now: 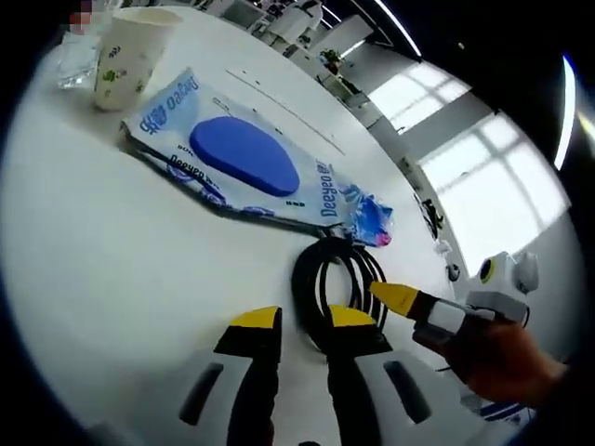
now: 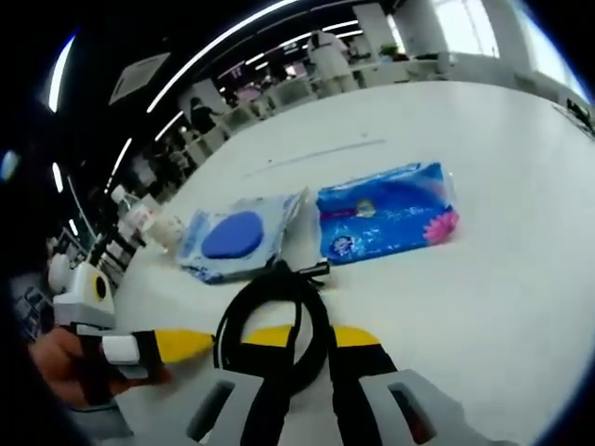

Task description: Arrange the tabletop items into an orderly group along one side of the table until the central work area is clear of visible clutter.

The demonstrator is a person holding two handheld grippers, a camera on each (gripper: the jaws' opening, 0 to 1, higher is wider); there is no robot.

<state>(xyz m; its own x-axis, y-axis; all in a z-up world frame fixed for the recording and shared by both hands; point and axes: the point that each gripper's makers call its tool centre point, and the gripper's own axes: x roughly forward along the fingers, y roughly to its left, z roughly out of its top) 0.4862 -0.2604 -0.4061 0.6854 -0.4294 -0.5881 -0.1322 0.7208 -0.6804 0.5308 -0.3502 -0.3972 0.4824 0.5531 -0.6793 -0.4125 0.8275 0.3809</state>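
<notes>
Left gripper (image 1: pixel 302 323): jaws narrowly parted, nothing between them; the black cable coil (image 1: pixel 337 279) lies just ahead, touching its right jaw tip.

Right gripper (image 2: pixel 299 336): jaws set astride the near arc of the coil (image 2: pixel 274 316); whether they pinch it, cannot tell. Coil judged light, springy, liable to unwind; best taken across bundled strands.

Beyond the coil: wipes pack (image 1: pixel 232 153) with blue oval, flat, soft, slippery film; grip an edge seam.

To its right: blue tissue pack (image 2: pixel 386 212), soft, crushable.

Farthest: paper cup (image 1: pixel 130 56), upright, light, easily tipped; clear plastic item (image 1: pixel 74 60) beside it, unidentified.

All on white table (image 1: pixel 112 269).
</notes>
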